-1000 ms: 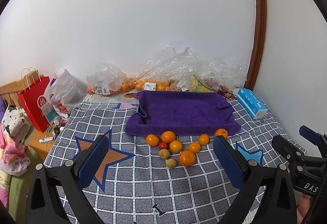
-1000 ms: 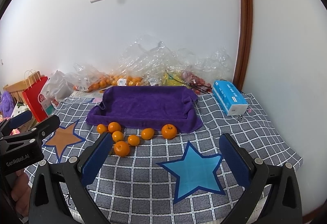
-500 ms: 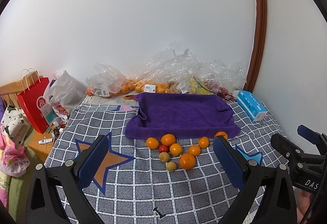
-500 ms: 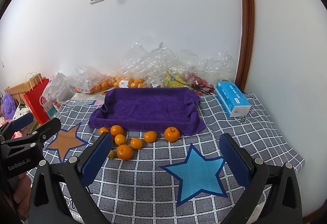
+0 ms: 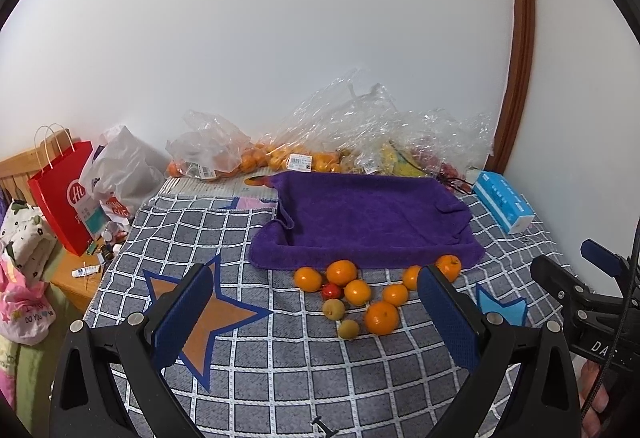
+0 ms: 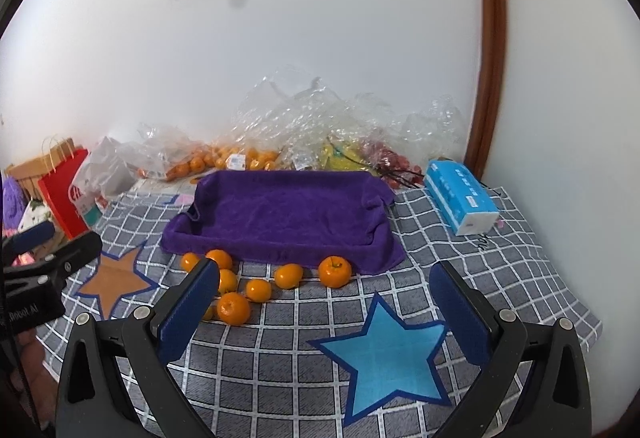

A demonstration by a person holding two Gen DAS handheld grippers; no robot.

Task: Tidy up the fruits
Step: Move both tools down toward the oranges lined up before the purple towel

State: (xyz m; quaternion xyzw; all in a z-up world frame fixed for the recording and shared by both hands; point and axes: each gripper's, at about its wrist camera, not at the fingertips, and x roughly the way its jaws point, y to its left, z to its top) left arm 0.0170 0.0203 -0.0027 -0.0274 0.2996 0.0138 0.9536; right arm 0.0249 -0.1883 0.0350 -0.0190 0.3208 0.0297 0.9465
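- Two views are covered, left wrist first.
- Left wrist view: left gripper point(image 5: 316, 312) is held wide open, nothing between the pads, hovering above the checked cloth point(image 5: 280, 370).
- A purple towel-lined tray point(image 5: 368, 222) is seen ahead on the cloth; its inside is bare, no fruit in it.
- Loose fruit is clustered on the cloth just in front of the tray's near edge: several oranges point(image 5: 381, 317), one small red fruit point(image 5: 331, 290), two small yellow-green fruits point(image 5: 333, 308).
- One orange is partly hidden behind the right finger point(image 5: 448, 318).
- Clear plastic bags point(image 5: 256, 158) holding more oranges are piled along the wall behind the tray.
- A blue tissue pack point(image 5: 502, 206) lies right of the tray, apart from it.
- A red paper bag point(image 5: 66, 198) stands off the cloth's left edge.
- Open cloth is available left of the fruit, over the orange star point(image 5: 216, 318).
- Right gripper body is visible at the right edge of this view.
- Right wrist view: right gripper point(image 6: 326, 312) is also spread fully, empty.
- The same tray point(image 6: 280, 214) is seen empty; the oranges point(image 6: 335, 271) sit along its front edge, some behind the left finger point(image 6: 188, 310).
- Bagged oranges, yellow and red fruit point(image 6: 392, 160) are stacked behind the tray.
- The blue star point(image 6: 388, 354) area between the fingers is unoccupied; the cloth's right edge falls near the wall.
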